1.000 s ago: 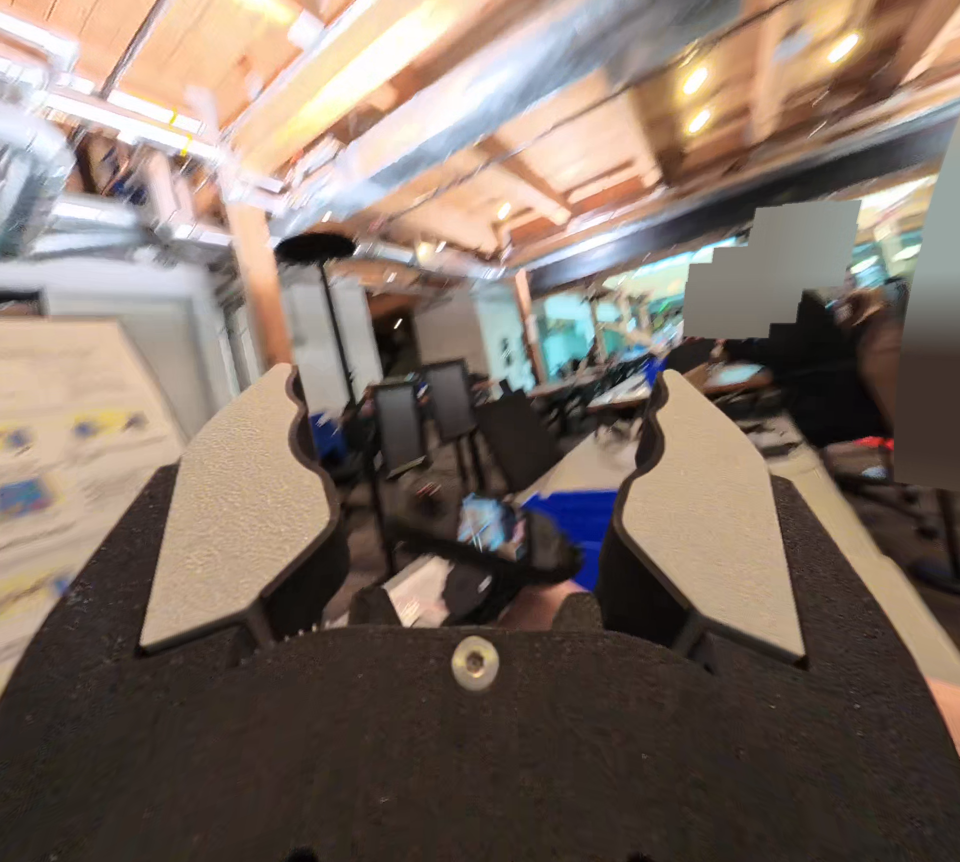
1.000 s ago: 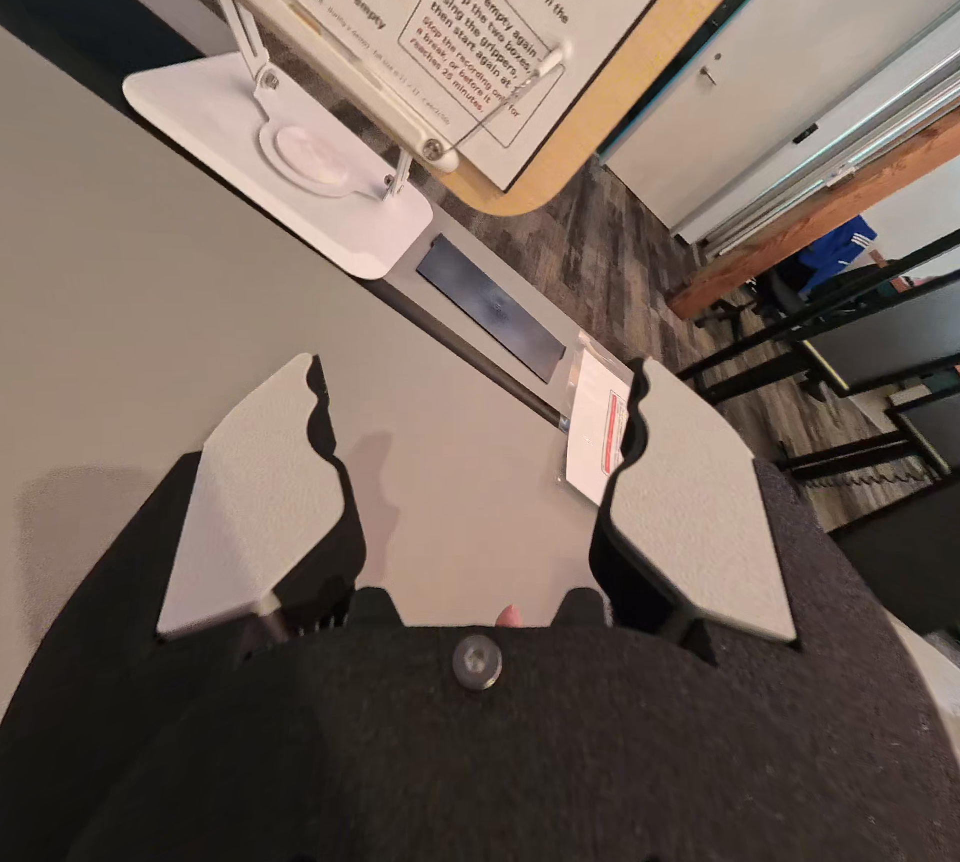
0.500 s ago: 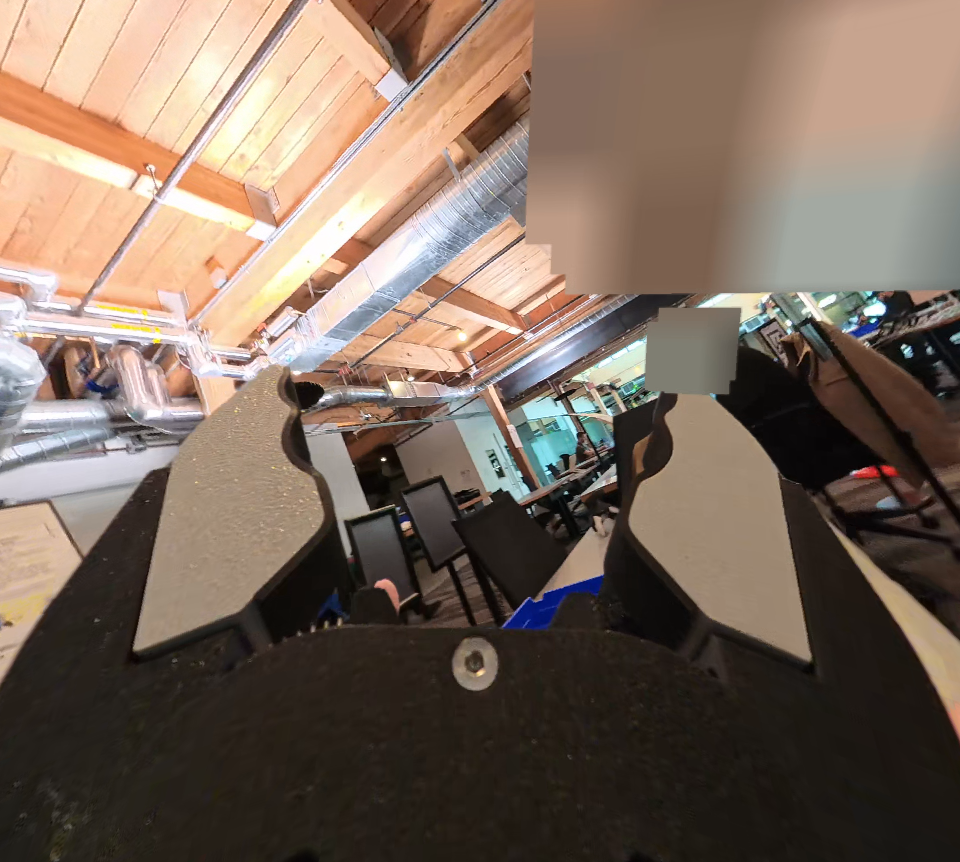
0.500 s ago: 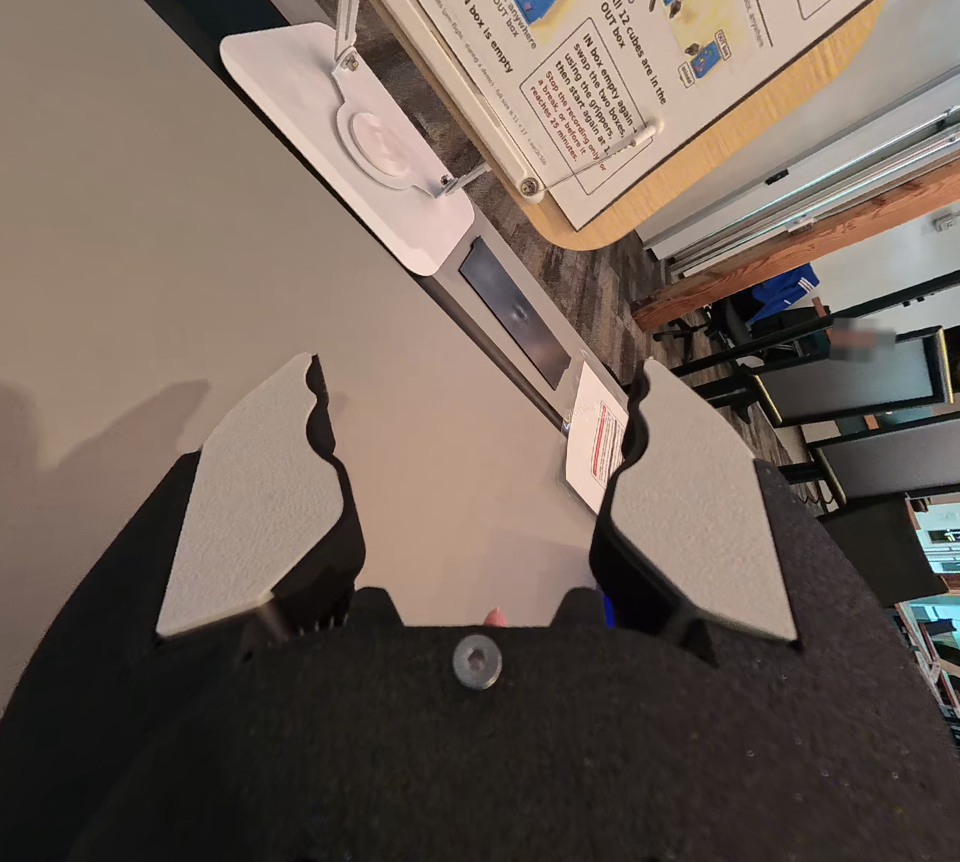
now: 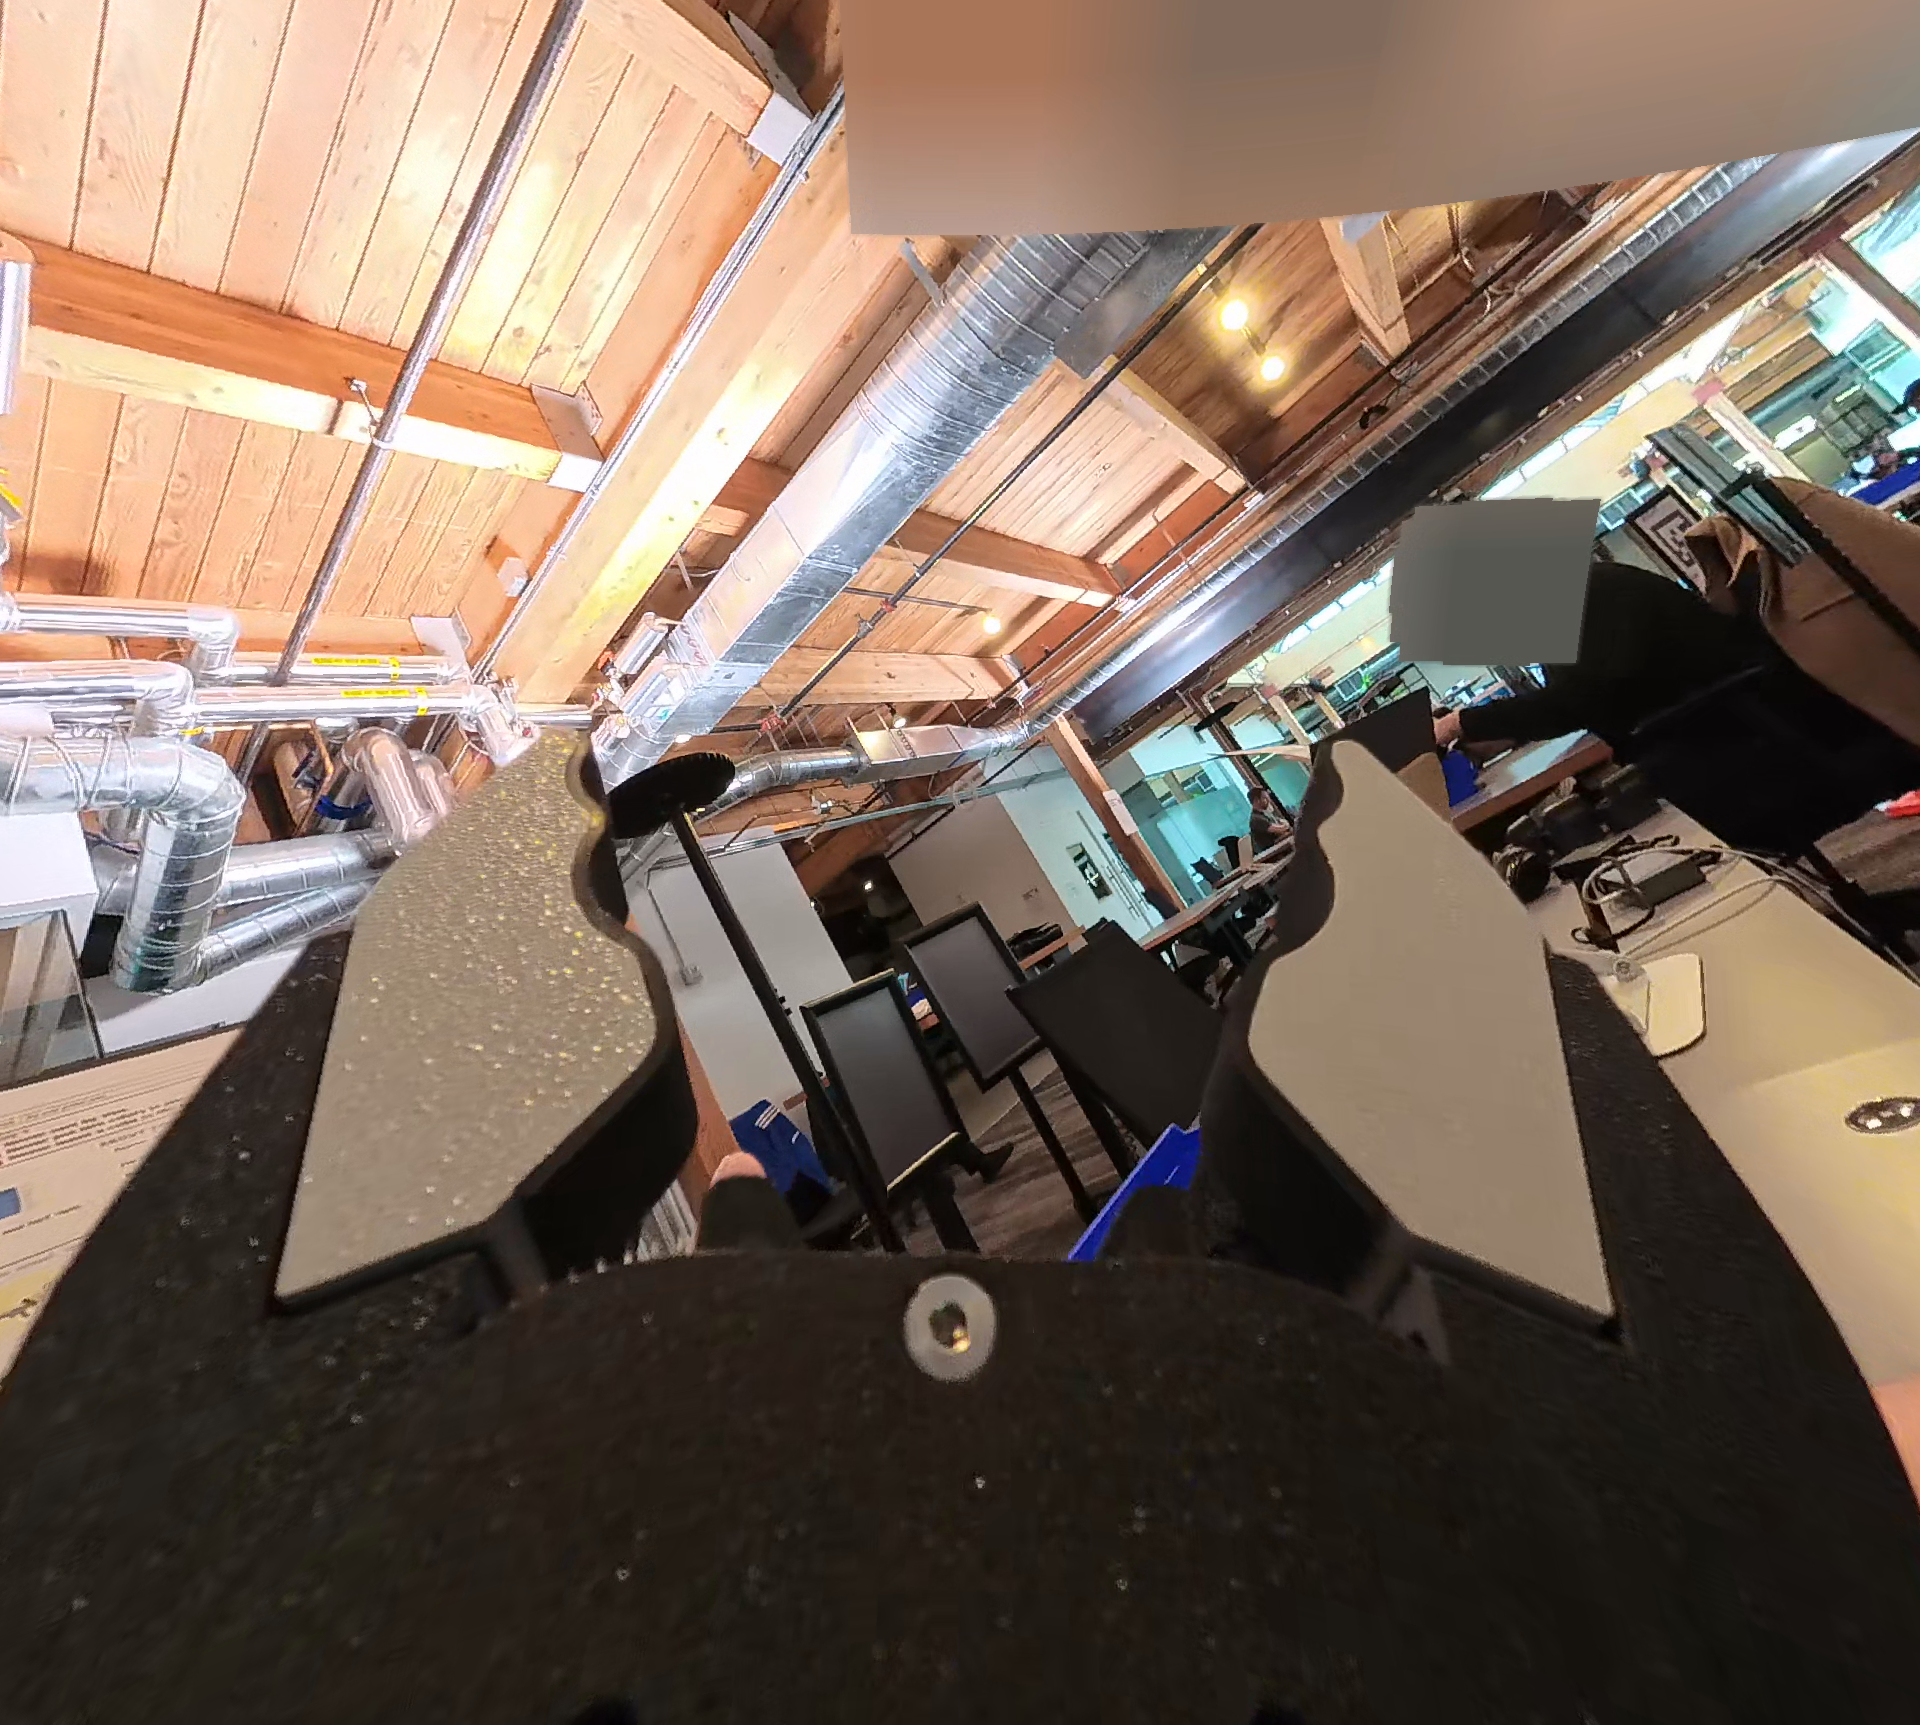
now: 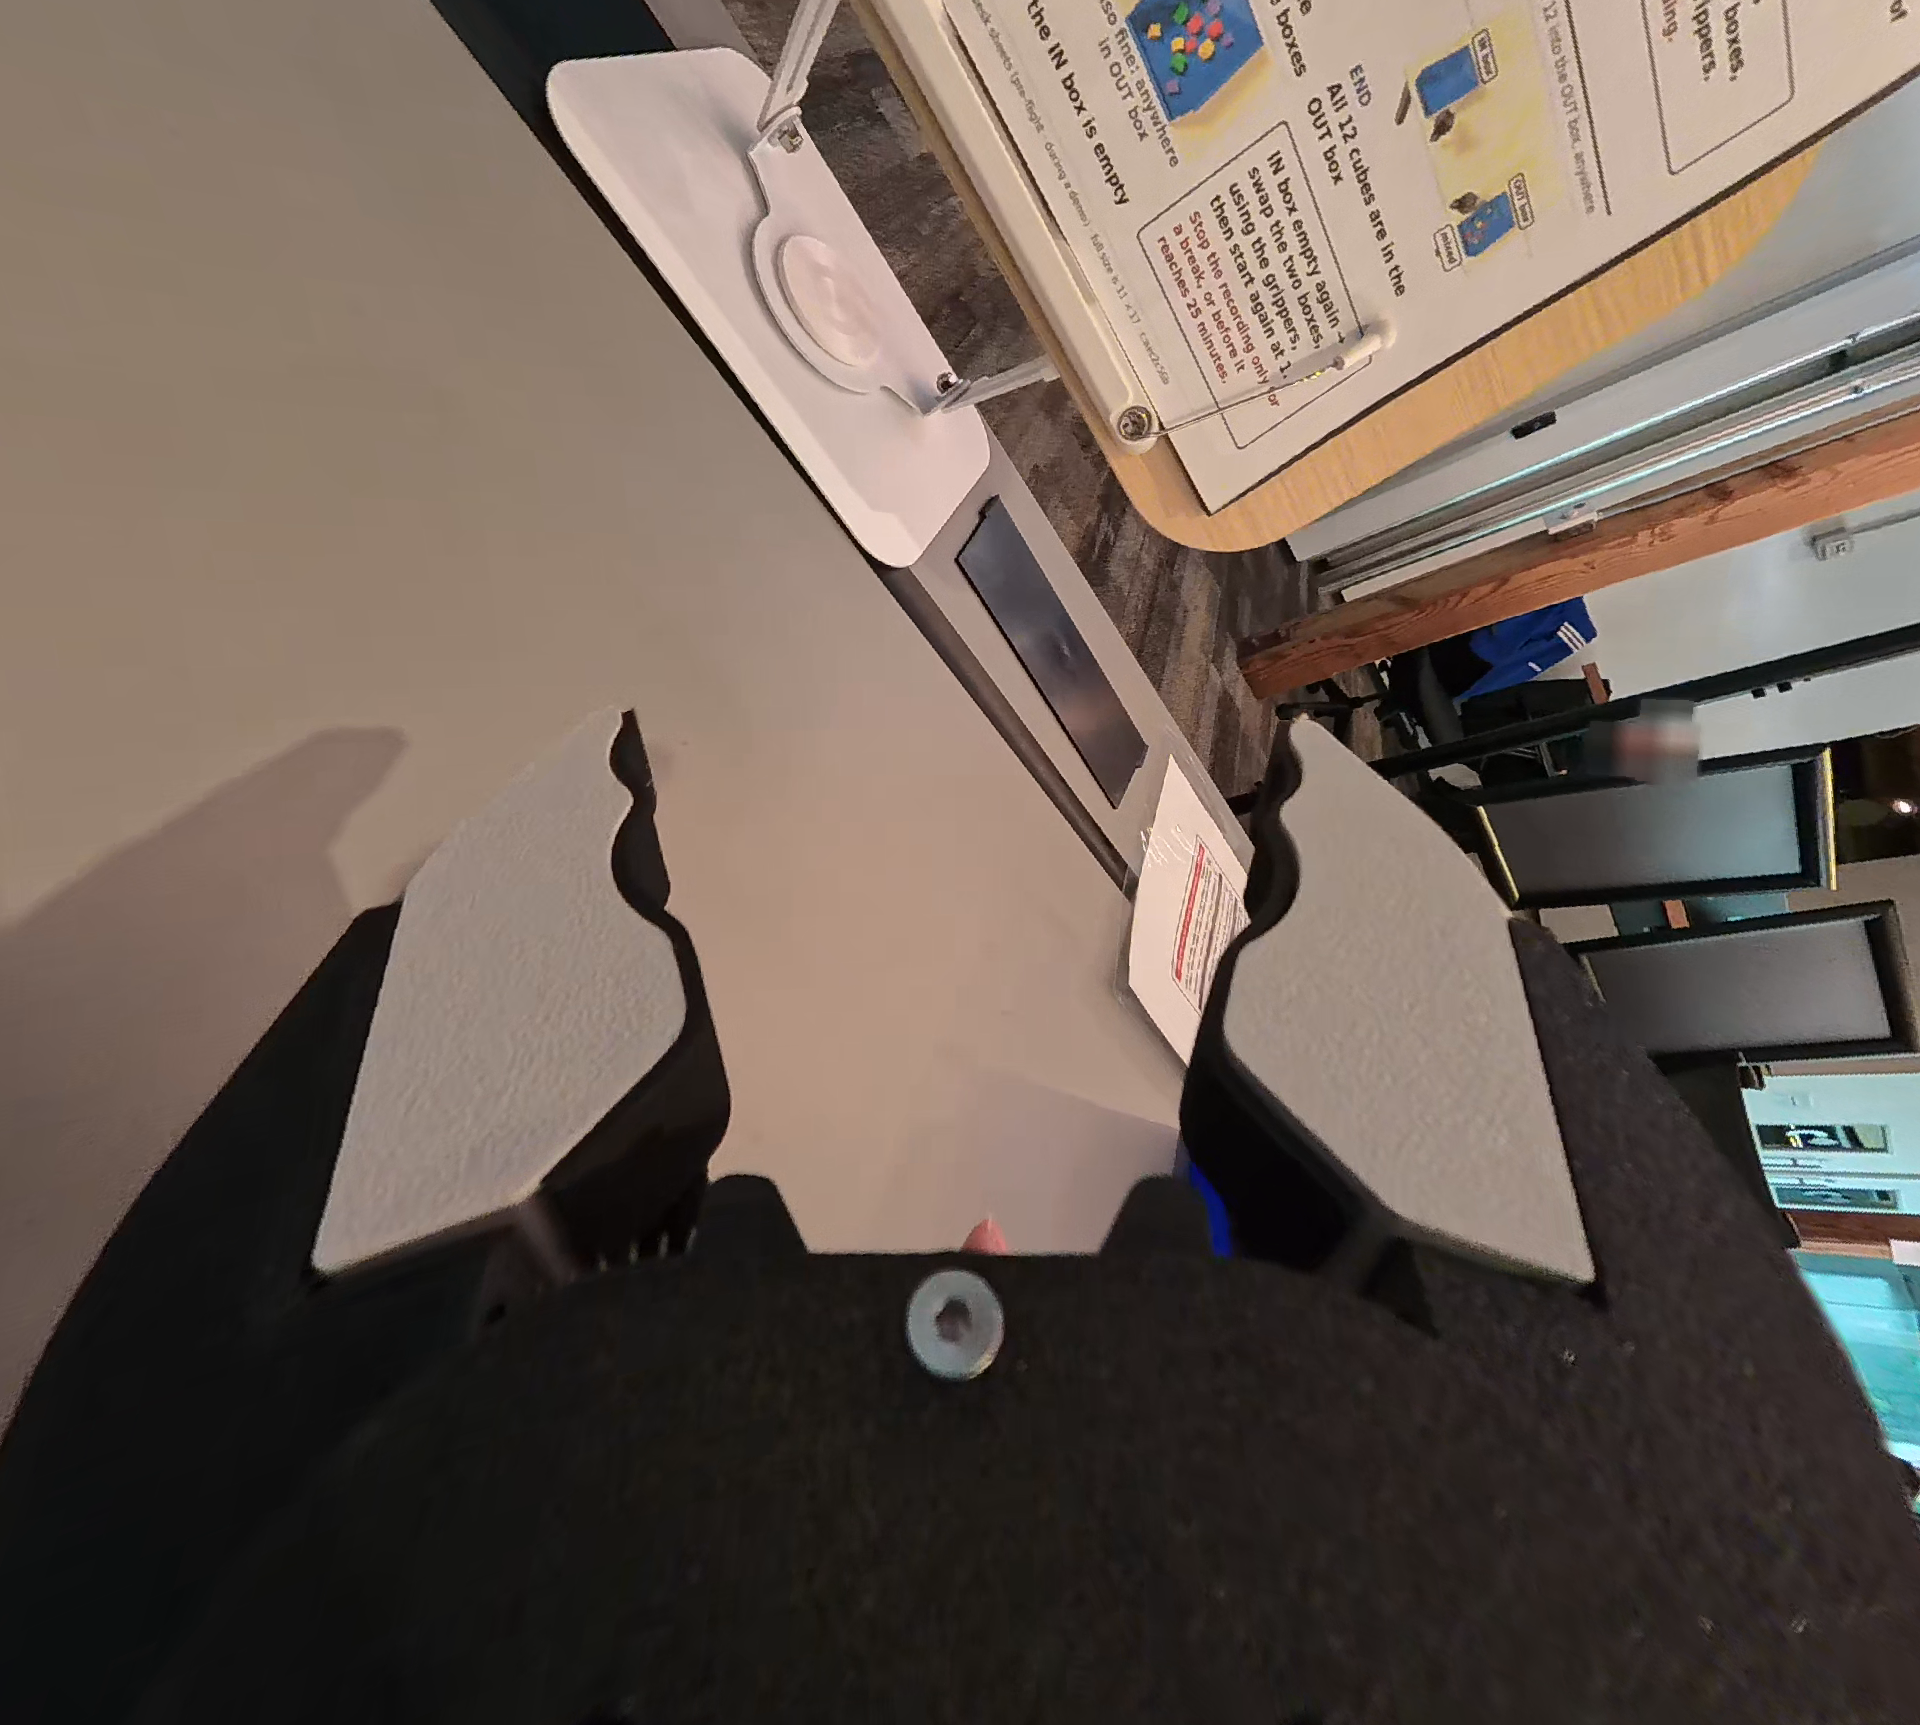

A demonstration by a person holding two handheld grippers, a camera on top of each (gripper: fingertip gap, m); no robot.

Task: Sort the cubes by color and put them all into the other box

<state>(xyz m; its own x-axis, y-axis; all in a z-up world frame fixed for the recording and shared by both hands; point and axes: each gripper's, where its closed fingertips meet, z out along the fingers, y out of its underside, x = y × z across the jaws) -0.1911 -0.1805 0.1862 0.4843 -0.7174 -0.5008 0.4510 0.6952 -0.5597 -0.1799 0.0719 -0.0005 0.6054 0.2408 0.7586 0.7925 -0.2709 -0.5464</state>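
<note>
Left tongs (image 5: 951,854) are pointing ceilingward, gaping wide, holding nothing. Right tongs (image 6: 951,844) are hovering wide and empty over the desk (image 6: 260,325). With no cubes showing, reaching blind is risking a missed grasp.

Pretty industrial space: wood plank ceiling (image 5: 260,117) with heavy beams, a big silver duct (image 5: 894,470) and small spotlights up there. Dark standing panels (image 5: 883,1083) sit on wood-look flooring (image 6: 1049,532). The grey table (image 6: 312,428) carries a white stand (image 6: 769,293) holding an instruction sheet (image 6: 1299,65).
</note>
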